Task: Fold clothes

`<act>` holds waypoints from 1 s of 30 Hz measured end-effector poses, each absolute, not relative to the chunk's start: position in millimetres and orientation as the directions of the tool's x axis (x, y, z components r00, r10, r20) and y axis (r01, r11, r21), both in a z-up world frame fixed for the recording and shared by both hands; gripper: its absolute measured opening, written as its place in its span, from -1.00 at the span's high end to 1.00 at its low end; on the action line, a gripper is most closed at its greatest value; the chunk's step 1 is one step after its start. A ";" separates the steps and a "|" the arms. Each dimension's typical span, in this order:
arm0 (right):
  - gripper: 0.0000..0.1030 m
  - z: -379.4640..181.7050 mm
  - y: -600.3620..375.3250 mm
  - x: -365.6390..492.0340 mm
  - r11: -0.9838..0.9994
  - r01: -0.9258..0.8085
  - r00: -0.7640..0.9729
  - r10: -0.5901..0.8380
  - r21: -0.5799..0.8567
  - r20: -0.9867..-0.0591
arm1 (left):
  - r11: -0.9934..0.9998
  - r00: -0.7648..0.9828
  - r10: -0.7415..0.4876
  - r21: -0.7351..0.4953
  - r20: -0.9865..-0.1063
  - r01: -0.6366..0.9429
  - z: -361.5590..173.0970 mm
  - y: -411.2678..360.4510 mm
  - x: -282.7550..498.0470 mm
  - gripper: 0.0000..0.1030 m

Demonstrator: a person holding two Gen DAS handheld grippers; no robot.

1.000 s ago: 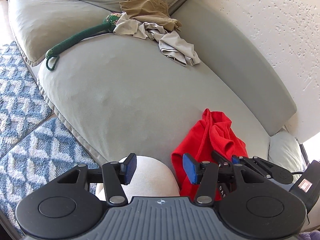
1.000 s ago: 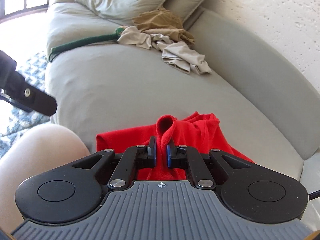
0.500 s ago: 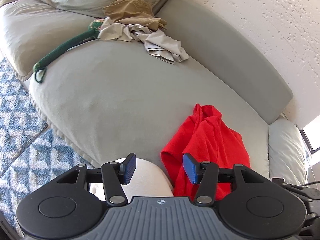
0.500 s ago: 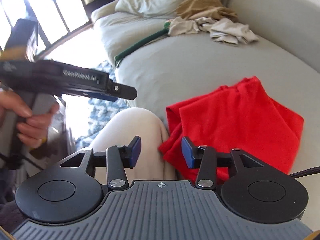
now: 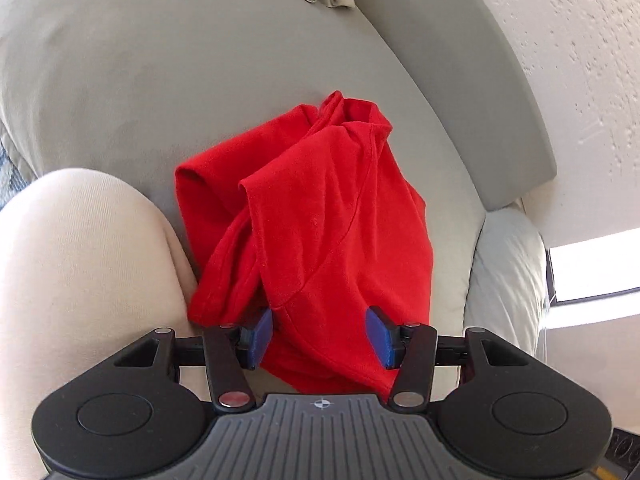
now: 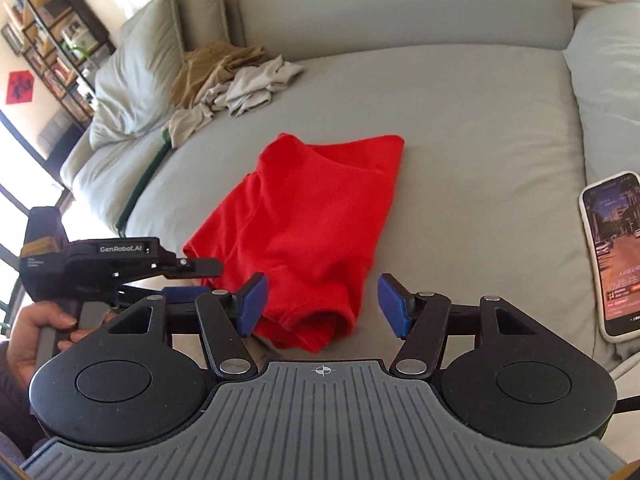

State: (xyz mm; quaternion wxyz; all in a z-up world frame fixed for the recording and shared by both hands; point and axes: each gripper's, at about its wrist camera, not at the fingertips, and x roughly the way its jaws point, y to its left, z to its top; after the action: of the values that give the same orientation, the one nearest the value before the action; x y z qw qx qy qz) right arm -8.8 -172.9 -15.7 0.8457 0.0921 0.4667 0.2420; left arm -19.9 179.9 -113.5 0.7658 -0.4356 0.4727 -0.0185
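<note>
A crumpled red garment (image 5: 312, 208) lies on the grey sofa seat (image 5: 160, 80), beside a person's knee (image 5: 80, 280). My left gripper (image 5: 318, 336) hovers open over the garment's near edge. Red cloth shows between its blue pads (image 5: 258, 336), which do not press on it. In the right wrist view the red garment (image 6: 312, 220) lies loosely folded. My right gripper (image 6: 322, 304) sits at the garment's near hem with its jaws opening. The hem lies below the gap and nothing is gripped. The left gripper (image 6: 202, 280) comes in from the left, held by a hand (image 6: 36, 332).
A pile of tan and beige clothes (image 6: 228, 76) lies at the sofa's far end by a pillow (image 6: 136, 76). A green strap (image 6: 148, 176) runs along the seat edge. A phone (image 6: 614, 252) rests on the right cushion, and a shelf (image 6: 52, 32) stands at the far left.
My right gripper let go of the red fold, opened wide and swung round to the right. The garment dropped onto the seat. My left gripper moved forward and down over its near edge.
</note>
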 end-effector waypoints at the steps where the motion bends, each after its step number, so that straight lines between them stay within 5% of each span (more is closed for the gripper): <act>1: -0.22 -16.9 -173.8 -8.2 0.865 -0.321 0.448 0.497 0.385 -0.743 | 0.595 0.560 -0.448 -0.700 -0.697 -0.395 -117.9 179.7 -20.2 0.05; 7: -0.22 -22.4 -182.7 -7.2 0.862 -0.289 0.457 0.507 0.417 -0.731 | 0.523 0.576 -0.458 -0.729 -0.677 -0.441 -134.2 174.3 -16.3 0.07; 13: -0.22 -22.7 -194.2 -11.5 0.866 -0.260 0.475 0.499 0.426 -0.725 | 0.510 0.751 -0.362 -0.792 -0.551 -0.336 -111.6 182.7 -27.4 0.23; 18: -0.22 -23.9 -201.0 -12.8 0.863 -0.234 0.476 0.503 0.447 -0.721 | 0.608 0.629 -0.363 -0.686 -0.688 -0.399 -121.3 177.2 -8.2 0.13; 23: -0.22 -22.8 -199.3 -18.9 0.861 -0.248 0.477 0.507 0.444 -0.718 | 0.580 0.676 -0.338 -0.711 -0.654 -0.397 -122.9 177.8 -3.7 0.08; 25: -0.22 -22.9 -199.9 -20.1 0.860 -0.247 0.476 0.508 0.446 -0.717 | 0.658 0.688 -0.275 -0.653 -0.672 -0.375 -110.7 168.6 -1.4 0.40; 30: -0.22 -25.2 -200.0 -20.5 0.861 -0.241 0.473 0.506 0.447 -0.721 | 0.990 0.702 0.011 -0.093 -0.712 -0.110 -68.1 79.6 -6.1 0.25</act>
State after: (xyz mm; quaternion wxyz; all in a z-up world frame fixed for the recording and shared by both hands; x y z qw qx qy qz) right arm -20.5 -200.0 -25.2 0.8462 0.1433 0.4634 0.2207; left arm -6.1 79.6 -68.1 0.9203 -0.0644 0.3845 0.0330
